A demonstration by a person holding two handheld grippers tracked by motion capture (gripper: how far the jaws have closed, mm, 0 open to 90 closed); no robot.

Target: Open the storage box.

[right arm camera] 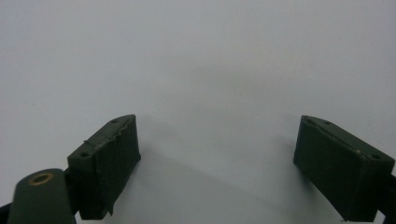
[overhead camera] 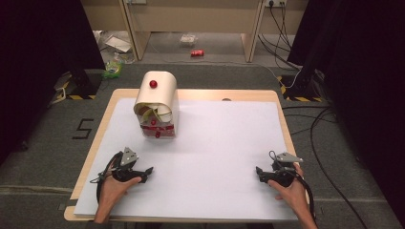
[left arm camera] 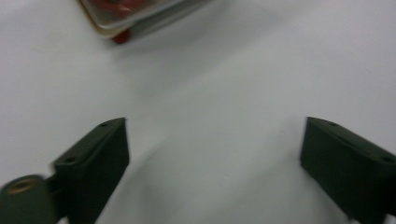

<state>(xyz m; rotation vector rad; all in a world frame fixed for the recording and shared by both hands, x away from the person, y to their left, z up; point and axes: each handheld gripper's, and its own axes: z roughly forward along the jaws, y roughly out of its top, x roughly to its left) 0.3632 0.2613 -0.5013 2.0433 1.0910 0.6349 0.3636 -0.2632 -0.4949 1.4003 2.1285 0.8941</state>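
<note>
The bread box [overhead camera: 156, 106] stood at the far left of the white sheet [overhead camera: 219, 143], well apart from both of my grippers. It was cream-coloured, with a rounded roll-top lid carrying a red knob [overhead camera: 153, 84] on its crown. The lid was rolled up, and the opening faced me. Pale items lay inside; I could not tell what they were. Two further red knobs showed on the lower front of the box, one above the other.

In the left gripper view, a corner of the box [left arm camera: 135, 16] appeared at the top edge, blurred, with a red spot beneath it.

My left gripper [overhead camera: 147, 171] rested low over the near left part of the sheet, pointing right and slightly away from me. Its jaws stood wide apart with nothing between them; bare sheet showed in the gap.

My right gripper [overhead camera: 258, 172] rested over the near right part of the sheet, pointing left toward the other gripper. Its jaws were likewise spread wide and held nothing.

The sheet covered most of a wooden table [overhead camera: 90, 157]. Beyond the table, on the grey floor, lay a red can [overhead camera: 197, 53] and cables [overhead camera: 325, 143].
</note>
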